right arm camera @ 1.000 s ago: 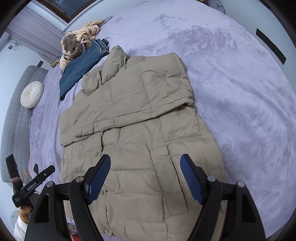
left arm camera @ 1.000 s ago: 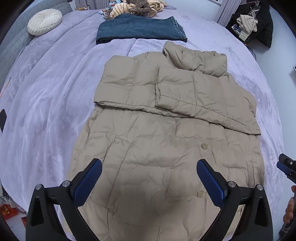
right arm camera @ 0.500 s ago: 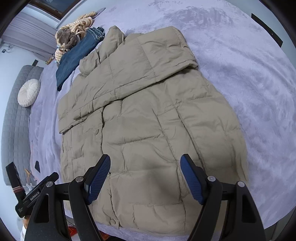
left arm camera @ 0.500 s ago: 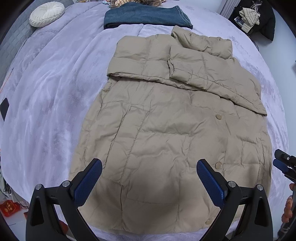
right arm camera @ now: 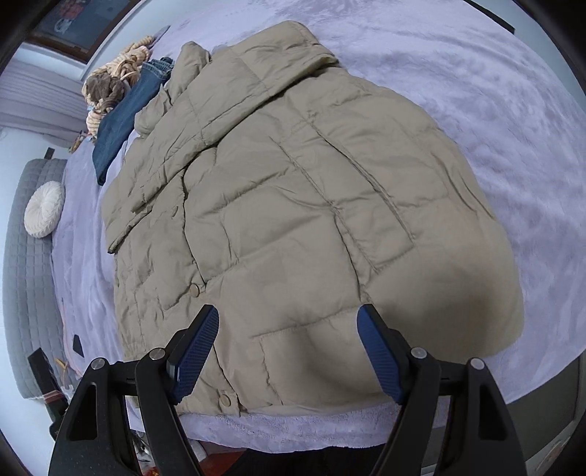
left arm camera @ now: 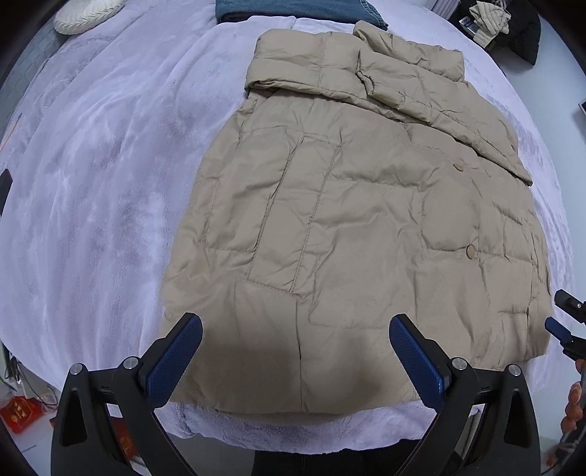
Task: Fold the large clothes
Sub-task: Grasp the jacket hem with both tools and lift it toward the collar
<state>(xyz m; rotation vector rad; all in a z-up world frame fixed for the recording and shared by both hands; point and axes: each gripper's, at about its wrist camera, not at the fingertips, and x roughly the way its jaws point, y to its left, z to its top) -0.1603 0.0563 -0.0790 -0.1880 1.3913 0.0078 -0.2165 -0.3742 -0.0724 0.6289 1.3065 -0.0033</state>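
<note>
Bed: a lilac plush bedspread covered it; a round cream cushion lay at the far left corner.
Jacket: the beige quilted puffer jacket lay flat, front up, across the middle of the bed, its hem at the near edge and its collar toward the folded jeans beyond.
Done: both sleeves were already folded across the chest, one overlapping the other.
Left: I judged the body fold, hem up toward collar, not yet started; the lower jacket lay unfolded.
Left gripper: my left gripper hovered over the hem's left half, jaws spread wide, holding nothing, pointing along the jacket toward the collar.
Right gripper: my right gripper hovered above the hem near the button placket, jaws likewise wide apart and empty, tilted down at the cloth; no contact visible.
Beyond: a striped garment heap sat past the jeans.
</note>
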